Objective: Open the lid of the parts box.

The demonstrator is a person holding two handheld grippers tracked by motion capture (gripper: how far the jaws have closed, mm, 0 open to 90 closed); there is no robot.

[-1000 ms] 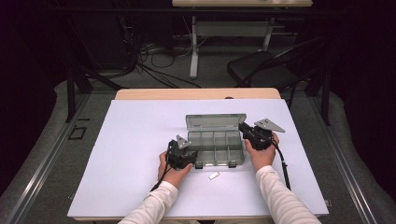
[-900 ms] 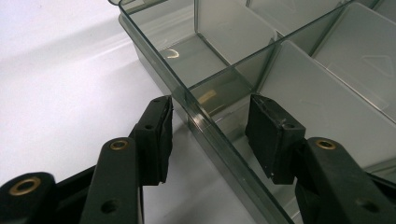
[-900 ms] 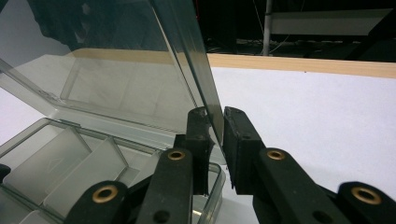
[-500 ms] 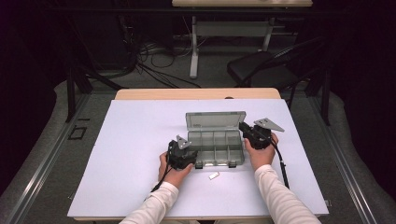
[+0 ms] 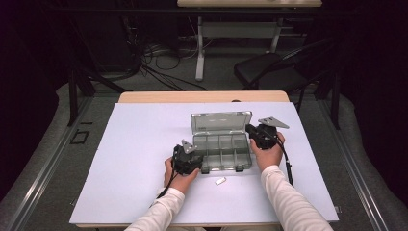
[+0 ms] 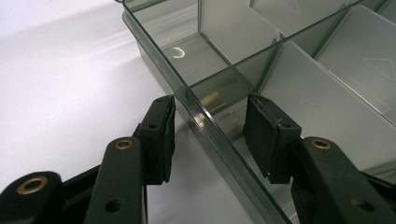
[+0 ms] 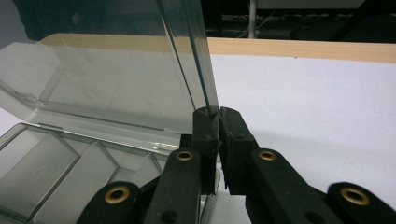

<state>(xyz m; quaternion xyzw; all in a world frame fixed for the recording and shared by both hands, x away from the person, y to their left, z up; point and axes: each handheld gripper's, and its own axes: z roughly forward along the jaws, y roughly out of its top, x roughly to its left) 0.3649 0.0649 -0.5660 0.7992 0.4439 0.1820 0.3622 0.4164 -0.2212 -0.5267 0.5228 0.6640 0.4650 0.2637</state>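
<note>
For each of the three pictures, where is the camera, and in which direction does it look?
High view: above the person's side, looking forward and down at the table; forearms, left gripper, right gripper show.
Left gripper view: on that gripper, looking along jaws astride the box wall.
Right gripper view: on that gripper, jaws pinching the lid.
All share the clear box.

Compartment box point(image 5: 221, 150) behind small piece point(image 5: 220, 181)

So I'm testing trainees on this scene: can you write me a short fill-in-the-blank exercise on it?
1. The right gripper is shut on the edge of the box's ____.
2. The left gripper straddles the box wall with its jaws ____.
3. The small white piece lies on the table, ____ the box.

Missing words: lid; open; outside
</note>
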